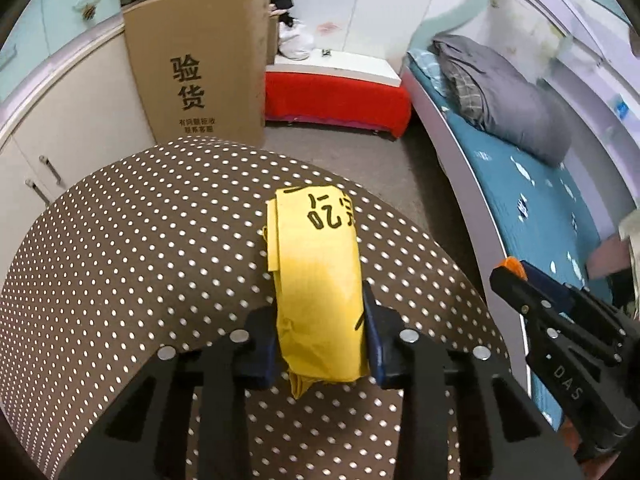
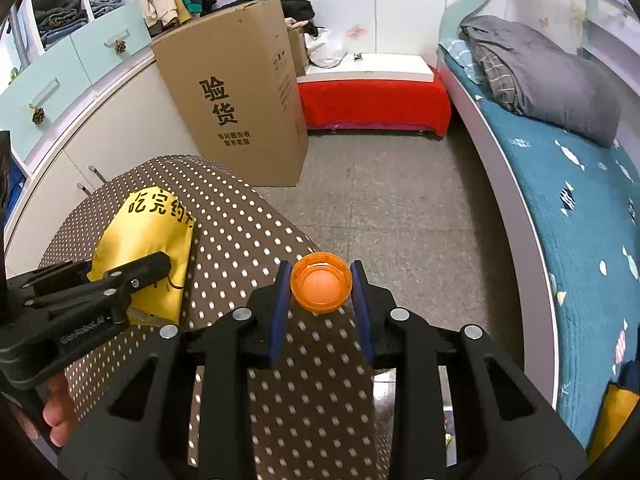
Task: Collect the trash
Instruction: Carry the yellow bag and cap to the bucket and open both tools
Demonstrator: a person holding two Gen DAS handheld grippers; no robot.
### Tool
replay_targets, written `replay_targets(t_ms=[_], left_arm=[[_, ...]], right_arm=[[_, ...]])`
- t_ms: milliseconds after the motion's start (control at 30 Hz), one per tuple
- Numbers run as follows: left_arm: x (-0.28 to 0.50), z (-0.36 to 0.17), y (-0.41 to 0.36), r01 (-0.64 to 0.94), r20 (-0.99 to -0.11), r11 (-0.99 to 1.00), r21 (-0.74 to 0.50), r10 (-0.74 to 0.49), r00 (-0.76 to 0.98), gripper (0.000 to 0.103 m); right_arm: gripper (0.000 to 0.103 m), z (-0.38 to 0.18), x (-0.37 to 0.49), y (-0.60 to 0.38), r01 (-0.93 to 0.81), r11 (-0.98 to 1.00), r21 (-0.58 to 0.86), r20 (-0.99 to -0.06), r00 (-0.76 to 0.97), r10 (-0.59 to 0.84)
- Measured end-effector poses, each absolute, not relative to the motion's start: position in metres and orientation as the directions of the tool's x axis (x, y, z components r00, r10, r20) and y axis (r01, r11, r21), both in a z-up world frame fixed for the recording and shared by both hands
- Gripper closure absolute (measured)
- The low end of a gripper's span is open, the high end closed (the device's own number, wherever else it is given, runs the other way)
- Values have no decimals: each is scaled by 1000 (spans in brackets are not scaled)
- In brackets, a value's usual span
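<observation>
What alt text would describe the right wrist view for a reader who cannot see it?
The right gripper is shut on a round orange plastic bottle cap above a brown cloth with white dots. To its left, the left gripper holds a folded yellow paper bag on that cloth.

I'm working in a home bedroom: a bed (image 2: 560,208) with a teal quilt and a grey pillow (image 2: 560,80) lies right of my fingers, a cardboard box (image 2: 240,108) stands ahead, and cupboards (image 2: 72,120) with folded clothes (image 2: 60,16) run along the left.
</observation>
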State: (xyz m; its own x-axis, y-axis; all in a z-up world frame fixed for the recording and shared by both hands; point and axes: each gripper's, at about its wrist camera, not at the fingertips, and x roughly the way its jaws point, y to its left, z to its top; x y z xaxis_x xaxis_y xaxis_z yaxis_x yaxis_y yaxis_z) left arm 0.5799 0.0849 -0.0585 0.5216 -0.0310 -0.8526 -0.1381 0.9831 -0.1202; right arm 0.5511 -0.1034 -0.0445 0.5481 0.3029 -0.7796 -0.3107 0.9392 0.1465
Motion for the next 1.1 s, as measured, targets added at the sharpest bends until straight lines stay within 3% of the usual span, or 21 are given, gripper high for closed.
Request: replay_targets(t_ms=[467,767,1100], left_arm=[[516,-36,15,7,-844,988,-154,-135,519,70],[454,-18,-65,167,-827,982,-87,-165,537,70],[401,-33,-162,343,-845,938,-53,-225,485,70]], right_arm=[[74,-30,483,-170,-198,967,157,-778,579,245],[74,-24,423,-225,-102,982,161,-771,608,190],[74,-41,356,-302,41,986,161,-785,611,103]])
